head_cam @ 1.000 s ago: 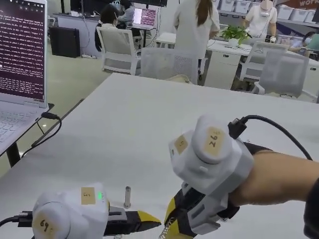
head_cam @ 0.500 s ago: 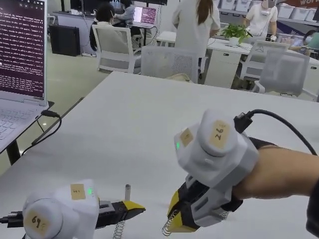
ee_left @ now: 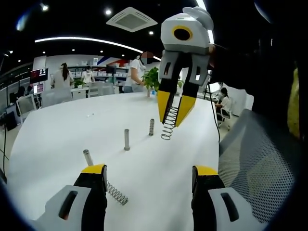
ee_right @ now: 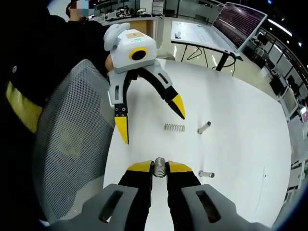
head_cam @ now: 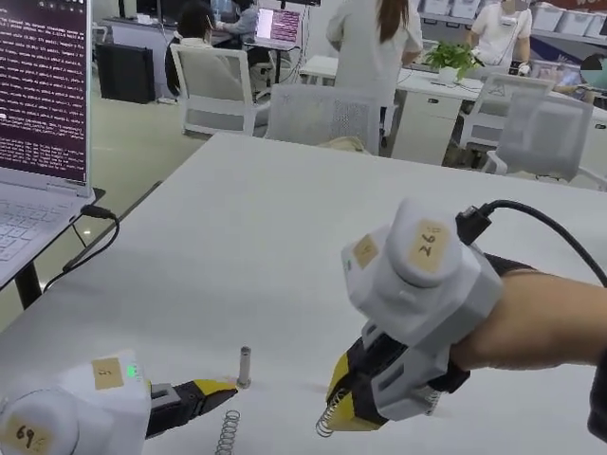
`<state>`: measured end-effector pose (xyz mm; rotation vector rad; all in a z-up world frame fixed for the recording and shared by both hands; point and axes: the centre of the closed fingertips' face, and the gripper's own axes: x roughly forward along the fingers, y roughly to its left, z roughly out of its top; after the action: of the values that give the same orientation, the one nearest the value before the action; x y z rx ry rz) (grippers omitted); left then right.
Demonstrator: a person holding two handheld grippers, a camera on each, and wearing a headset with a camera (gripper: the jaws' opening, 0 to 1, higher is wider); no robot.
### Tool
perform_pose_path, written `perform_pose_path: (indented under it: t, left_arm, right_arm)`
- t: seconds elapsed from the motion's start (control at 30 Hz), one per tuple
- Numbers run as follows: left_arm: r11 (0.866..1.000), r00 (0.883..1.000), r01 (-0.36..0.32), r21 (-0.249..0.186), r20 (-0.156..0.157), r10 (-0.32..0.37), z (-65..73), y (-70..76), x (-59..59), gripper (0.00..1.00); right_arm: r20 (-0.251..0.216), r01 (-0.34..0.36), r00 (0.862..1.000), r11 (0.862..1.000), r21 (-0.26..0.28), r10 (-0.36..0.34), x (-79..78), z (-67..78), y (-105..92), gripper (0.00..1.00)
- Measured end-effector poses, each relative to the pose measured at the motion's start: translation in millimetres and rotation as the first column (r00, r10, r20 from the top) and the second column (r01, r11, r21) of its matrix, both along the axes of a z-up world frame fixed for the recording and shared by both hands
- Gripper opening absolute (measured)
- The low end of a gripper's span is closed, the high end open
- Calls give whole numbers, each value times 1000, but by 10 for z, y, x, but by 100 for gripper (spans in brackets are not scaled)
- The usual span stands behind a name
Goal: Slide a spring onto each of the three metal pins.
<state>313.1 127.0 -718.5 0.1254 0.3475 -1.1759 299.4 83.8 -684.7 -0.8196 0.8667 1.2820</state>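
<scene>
Right gripper (ee_right: 160,169) is clenched tight on a spring (ee_right: 160,163), coil pinched end-on btwn the yellow tips and held up off the white table (head_cam: 285,237). In the left gripper view that spring hangs down from the tips over toward the far pin (ee_left: 151,127); how close, can't tell. Left gripper (ee_left: 149,172) sits low w/ jaws spread wide, nothing in them. A second spring (ee_left: 117,193) lies flat on the table just by the tip on the left of that view, near the closest pin (ee_left: 88,157). Middle pin (ee_left: 127,139) stands btwn the other two, all three upright in a row. In the head view one pin stands just past the left gripper's tips, the loose spring lying nearer the person. Laptop (head_cam: 43,85) sits open off to the left.
</scene>
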Motion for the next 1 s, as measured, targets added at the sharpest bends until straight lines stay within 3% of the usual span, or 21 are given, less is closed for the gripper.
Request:
perform_pose_path:
  t: [0.4,0.67,1.0]
  left_arm:
    - [998,997,-70,-1,14,70,4,189,92,73]
    - [996,996,-85,21,30,84,-22,260,106,74]
    - [995,994,-96,33,48,94,-5,317,124,75]
  right_arm:
    - [8,21,1000,1000,-9,-21,69,34,-118,8]
    - [29,71,997,997,-22,-70,212,114,-321,8]
    - [65,128,990,990,-63,-124,500,223,-584,8]
